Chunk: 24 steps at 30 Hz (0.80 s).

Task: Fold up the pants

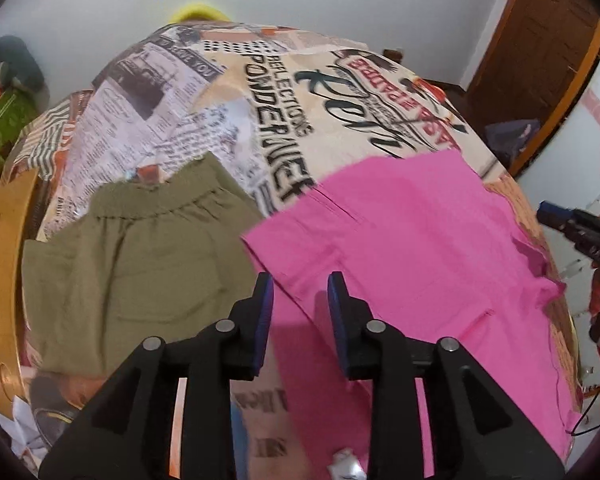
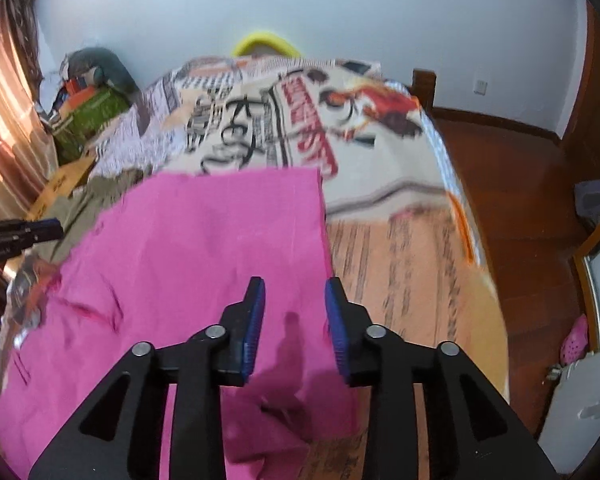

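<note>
Right now the pink pants (image 1: 400,248) lie spread flat on the bed (image 1: 284,92), beside folded olive shorts (image 1: 140,248). Both tools hover above with jaws wide and empty, left hand-held gripper (image 1: 300,292) and right hand-held gripper (image 2: 294,296), probably lining up a fold.

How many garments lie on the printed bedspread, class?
2: pink pants lie under both open tongs, and an olive garment lies beside them, toward the left tongs' side. More may be hidden.
</note>
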{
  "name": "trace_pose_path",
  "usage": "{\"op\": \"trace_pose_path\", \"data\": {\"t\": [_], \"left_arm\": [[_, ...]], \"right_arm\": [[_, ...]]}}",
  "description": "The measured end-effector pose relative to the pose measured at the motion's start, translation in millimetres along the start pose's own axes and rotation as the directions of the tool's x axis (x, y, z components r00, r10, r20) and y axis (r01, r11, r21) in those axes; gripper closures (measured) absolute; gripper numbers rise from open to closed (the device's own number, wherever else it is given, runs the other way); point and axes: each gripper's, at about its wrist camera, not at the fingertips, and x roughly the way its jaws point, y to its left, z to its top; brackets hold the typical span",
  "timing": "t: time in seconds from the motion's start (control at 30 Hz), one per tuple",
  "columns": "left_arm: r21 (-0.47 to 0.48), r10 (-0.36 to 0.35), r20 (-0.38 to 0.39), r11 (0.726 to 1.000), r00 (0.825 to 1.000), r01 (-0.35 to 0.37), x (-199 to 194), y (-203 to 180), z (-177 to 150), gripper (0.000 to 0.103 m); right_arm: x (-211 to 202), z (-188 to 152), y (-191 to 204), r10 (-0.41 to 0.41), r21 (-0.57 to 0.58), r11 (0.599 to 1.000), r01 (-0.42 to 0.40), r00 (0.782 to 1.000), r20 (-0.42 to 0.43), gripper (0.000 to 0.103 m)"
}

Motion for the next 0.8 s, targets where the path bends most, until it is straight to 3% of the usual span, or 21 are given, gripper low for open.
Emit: {"op": "trace_pose_path", "data": {"t": [0.07, 0.2, 0.37, 0.63, 0.7, 0.73, 0.77, 0.8], "left_arm": [[-0.021, -0.003, -0.010, 1.000, 1.000, 0.003, 8.7, 8.9, 5.9, 0.070], [-0.049, -0.008, -0.023, 0.999, 1.000, 0.007, 32.5, 22.5, 14.7, 0.053], [-0.052, -0.051, -0.071, 0.998, 0.996, 0.048, 66.1, 27.2, 17.6, 0.044], [-0.005, -0.089, -0.077, 0.996, 0.993, 0.089, 94.7, 21.8, 15.4, 0.043], [-0.013, -0.103, -0.074, 0.995, 0.992, 0.102, 97.4, 23.3, 15.8, 0.043], [-0.013, -0.112, -0.068, 0.994, 0.991, 0.112, 97.9, 23.7, 16.2, 0.050], [-0.012, -0.118, -0.060, 0.993, 0.991, 0.118, 97.4, 23.4, 16.4, 0.054], [-0.003, -0.101, -0.042, 0.995, 0.994, 0.101, 95.8, 21.1, 16.4, 0.063]], "right_arm": [[4.3, 11.7, 0.8, -0.001, -0.010, 1.000, 0.001, 1.000, 0.008, 0.071], [26.1, 32.7, -0.1, 0.013, -0.012, 1.000, -0.013, 1.000, -0.006, 0.068], [63.3, 50.6, -4.3, -0.004, -0.022, 1.000, 0.003, 0.999, -0.050, 0.067], [120.4, 68.5, -12.5, 0.016, -0.020, 1.000, -0.019, 0.991, -0.132, 0.066], [124.4, 68.8, -9.2, 0.029, -0.033, 0.999, -0.033, 0.993, -0.110, 0.066], [125.7, 69.8, -8.4, 0.038, -0.033, 0.999, -0.042, 0.994, -0.106, 0.067], [127.0, 69.4, -5.7, 0.047, -0.033, 0.998, -0.051, 0.994, -0.101, 0.075], [128.5, 68.9, -2.1, 0.058, -0.041, 0.997, -0.062, 0.993, -0.103, 0.091]]}}
